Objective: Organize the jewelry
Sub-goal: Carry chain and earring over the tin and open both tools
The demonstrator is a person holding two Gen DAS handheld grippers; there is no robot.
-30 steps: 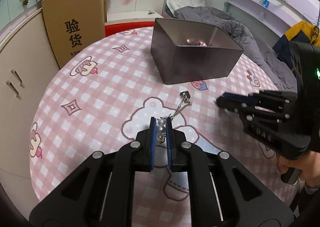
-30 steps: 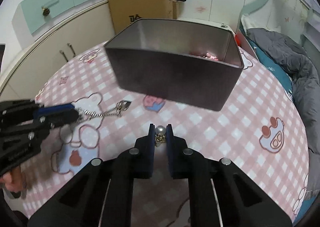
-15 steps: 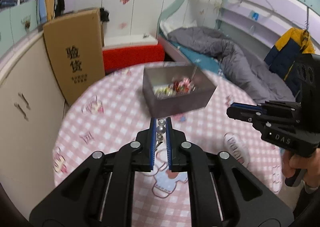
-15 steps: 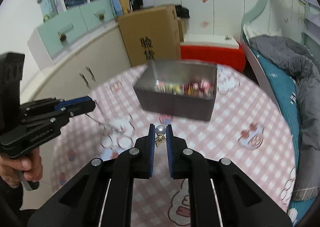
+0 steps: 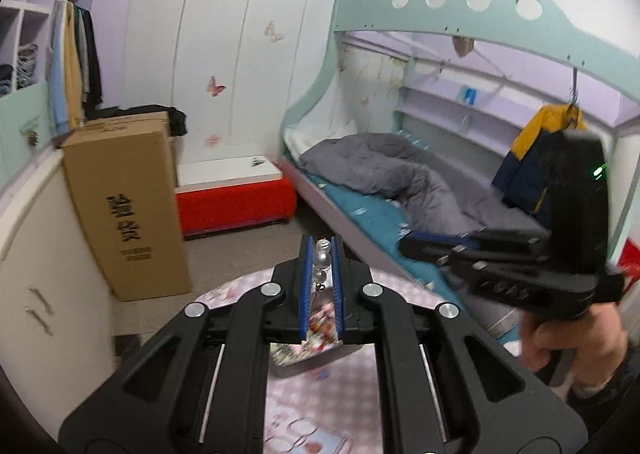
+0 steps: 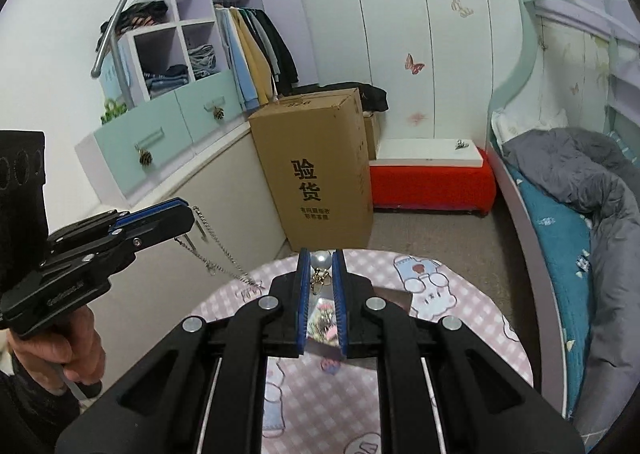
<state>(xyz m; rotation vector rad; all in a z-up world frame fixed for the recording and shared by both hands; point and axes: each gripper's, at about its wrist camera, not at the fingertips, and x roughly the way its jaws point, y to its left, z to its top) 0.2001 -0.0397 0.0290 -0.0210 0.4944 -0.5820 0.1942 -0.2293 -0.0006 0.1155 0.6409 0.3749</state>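
My left gripper (image 5: 321, 245) is shut on a pearl bead piece (image 5: 322, 258), high above the round table (image 5: 328, 406) with its pink checked cloth. In the right wrist view a silver chain (image 6: 224, 260) hangs from the left gripper (image 6: 189, 214) down toward the table's edge. My right gripper (image 6: 321, 256) is shut on a pearl earring (image 6: 322, 260) with a small gold charm under it. The grey jewelry box (image 6: 400, 299) lies far below, mostly hidden behind the fingers; colourful pieces show inside the box (image 5: 288, 362). The right gripper (image 5: 405, 244) hovers right of my left one.
A tall cardboard box (image 6: 320, 170) stands beyond the table next to a red bench (image 6: 432, 182). A bed with a grey duvet (image 5: 400, 174) runs along the right. Cream cupboards (image 5: 44, 274) line the left. A person's hand (image 5: 560, 338) holds the right gripper.
Both grippers have risen well above the table and tipped up toward the room. The box has shrunk to a small shape beneath the fingers. Each gripper still holds its piece.
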